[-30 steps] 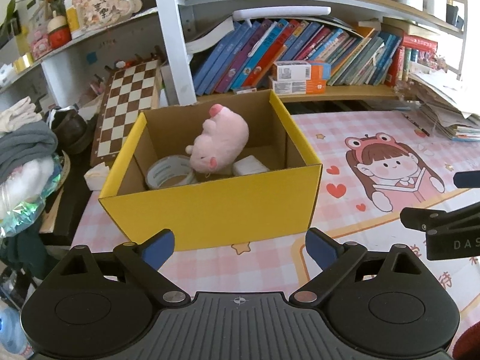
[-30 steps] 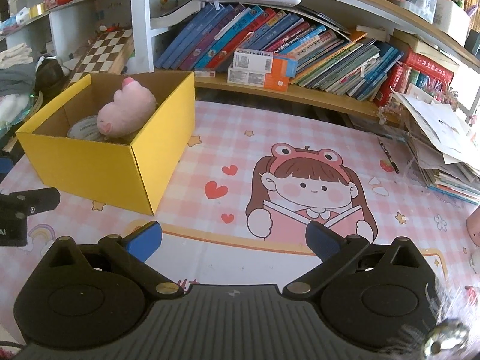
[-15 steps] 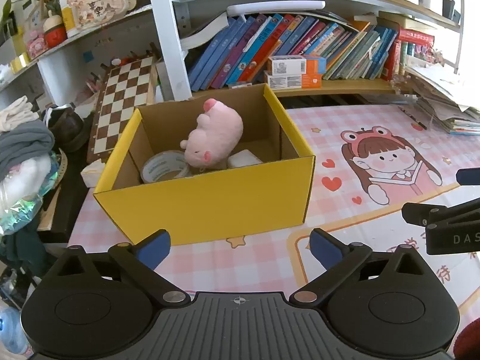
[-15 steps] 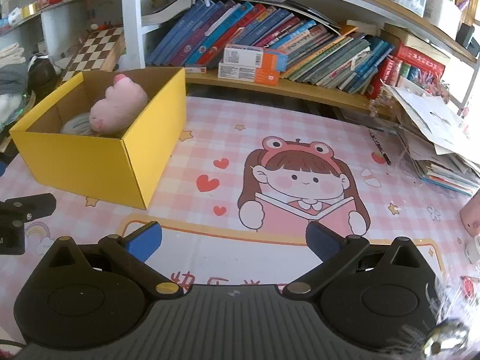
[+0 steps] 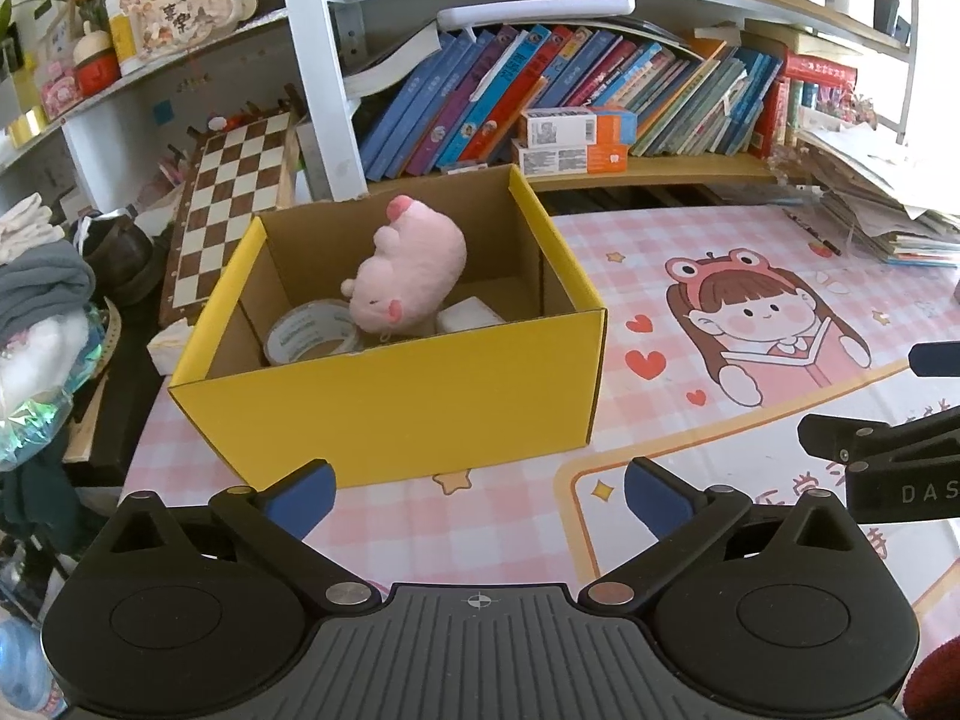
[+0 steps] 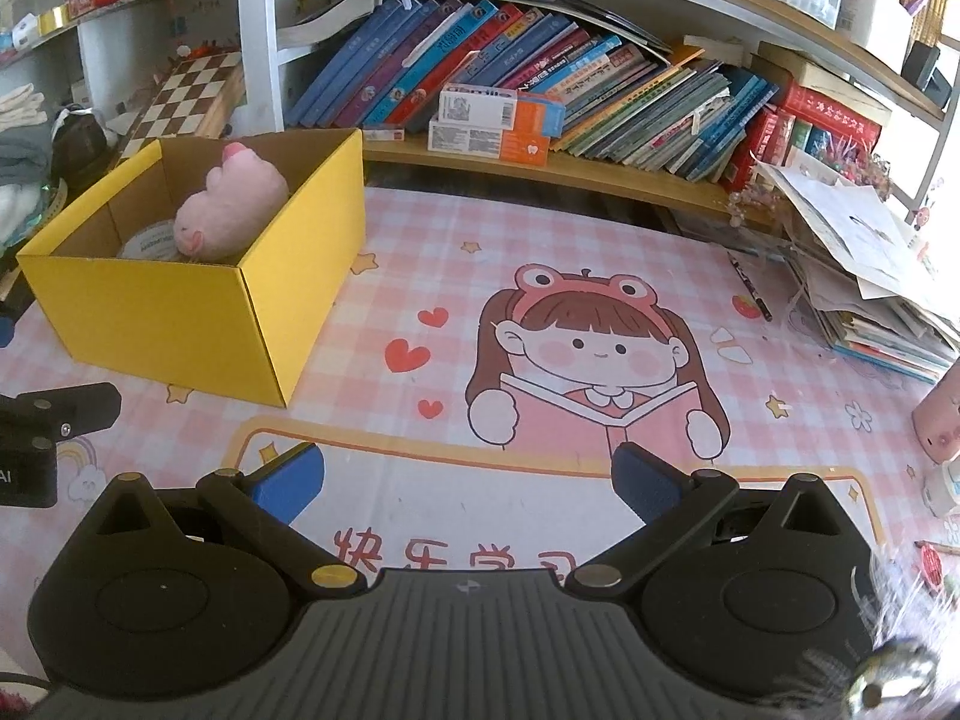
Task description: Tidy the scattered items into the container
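the letters "das" are being shown in white on the black body of the right gripper, cut off by the frame edge in the left wrist view. red chinese characters are being displayed on the pink checked mat covering the tabletop, partly hidden behind the gripper body; the mat is also printed with a cartoon girl in a frog hat reading a book. print on the two orange-and-white cartons stacked on the bookshelf is too small to be read.

the yellow cardboard box is being seen open-topped at the left of the tabletop. inside it a pink plush pig is lying tilted over a roll of tape, with a white block just beside it; the tape's lettering cannot be made out.

the left gripper is being held just in front of the box, its blue-padded fingers having just been opening and now spread wide with nothing between them. the fingers of the right gripper are likewise being held wide apart over the mat, empty.

a pink object is being cut off at the right edge.
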Tool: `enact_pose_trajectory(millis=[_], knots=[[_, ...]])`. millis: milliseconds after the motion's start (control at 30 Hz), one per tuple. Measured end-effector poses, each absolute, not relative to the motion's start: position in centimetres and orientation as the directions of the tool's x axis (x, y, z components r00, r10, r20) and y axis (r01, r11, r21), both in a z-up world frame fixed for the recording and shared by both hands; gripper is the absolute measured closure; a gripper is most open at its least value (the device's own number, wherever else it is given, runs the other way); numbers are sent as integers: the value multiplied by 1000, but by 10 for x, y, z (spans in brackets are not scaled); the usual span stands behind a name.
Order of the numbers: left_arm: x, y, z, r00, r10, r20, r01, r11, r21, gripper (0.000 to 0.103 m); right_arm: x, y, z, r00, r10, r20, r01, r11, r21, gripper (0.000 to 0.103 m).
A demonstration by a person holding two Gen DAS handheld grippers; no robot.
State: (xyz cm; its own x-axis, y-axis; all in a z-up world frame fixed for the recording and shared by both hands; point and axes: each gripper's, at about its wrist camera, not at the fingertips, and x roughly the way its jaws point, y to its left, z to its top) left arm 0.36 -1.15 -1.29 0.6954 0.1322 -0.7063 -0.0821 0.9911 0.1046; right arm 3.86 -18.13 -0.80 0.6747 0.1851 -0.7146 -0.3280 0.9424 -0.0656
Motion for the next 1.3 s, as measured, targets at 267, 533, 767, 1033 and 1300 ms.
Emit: enact_pose_trajectory(millis=[267, 533, 767, 1033, 1300], knots=[[2, -12, -12, 704, 127, -699, -77, 992, 103, 0, 35, -181, -7, 679, 183, -711, -326, 943, -69, 0], [-1, -11, -12, 704, 125, -699, -76, 992, 101, 0, 33, -179, -6, 678, 183, -712, -328, 942, -70, 0], [-2, -10, -11, 706, 122, -698, -74, 992, 99, 0, 35, -183, -6, 673, 191, -715, -335, 940, -64, 0], [-2, -11, -10, 708, 112, -698, -64, 993, 95, 0, 33, -185, -5, 672, 187, -717, -329, 942, -62, 0], [-3, -11, -10, 709, 106, -698, -59, 994, 91, 0, 33, -185, -4, 670, 186, -718, -330, 942, -64, 0]])
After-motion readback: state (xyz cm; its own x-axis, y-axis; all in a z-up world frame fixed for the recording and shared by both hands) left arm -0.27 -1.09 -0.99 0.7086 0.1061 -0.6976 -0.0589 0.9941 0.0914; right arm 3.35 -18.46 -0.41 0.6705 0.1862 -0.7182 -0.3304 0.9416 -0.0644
